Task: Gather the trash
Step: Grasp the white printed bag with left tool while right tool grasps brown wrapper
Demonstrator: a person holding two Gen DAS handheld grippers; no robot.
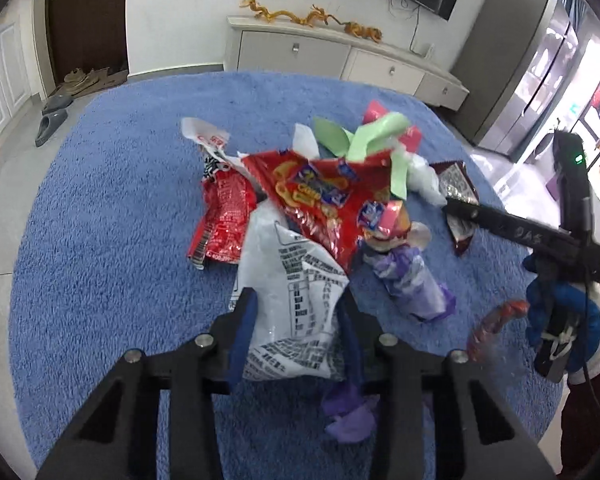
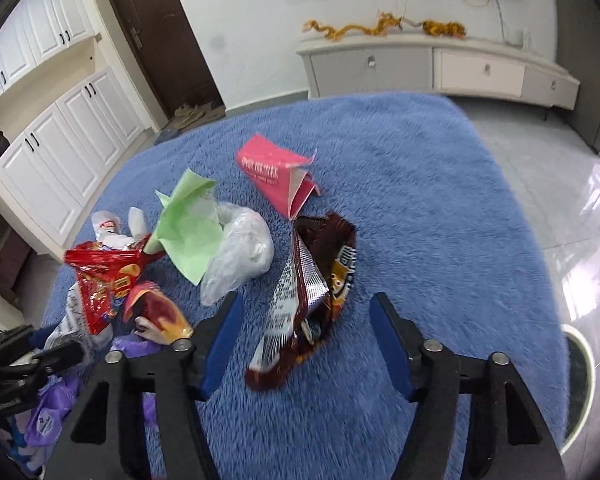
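On my left, the left gripper [image 1: 296, 312] is clamped on a white printed wrapper [image 1: 288, 300], its blue pads pressing the crumpled plastic from both sides, and a purple scrap [image 1: 352, 412] hangs below the right finger. Just past that wrapper the pile spreads over the blue rug [image 1: 120, 200]: a big red snack bag [image 1: 320, 200], green paper [image 1: 364, 140] behind it, a purple wrapper [image 1: 412, 280] to its right. Moving across, my right gripper [image 2: 306, 344] stands wide apart and holds nothing; the dark brown chip bag [image 2: 312, 296] lies right between its fingers, on the rug. That bag's long axis runs away from me, roughly in line with the fingers, so I judge a straight drop and squeeze across its narrow width should catch it. The right hand is clearly the nearer one. A pink carton [image 2: 276, 176] sits beyond it, apart.
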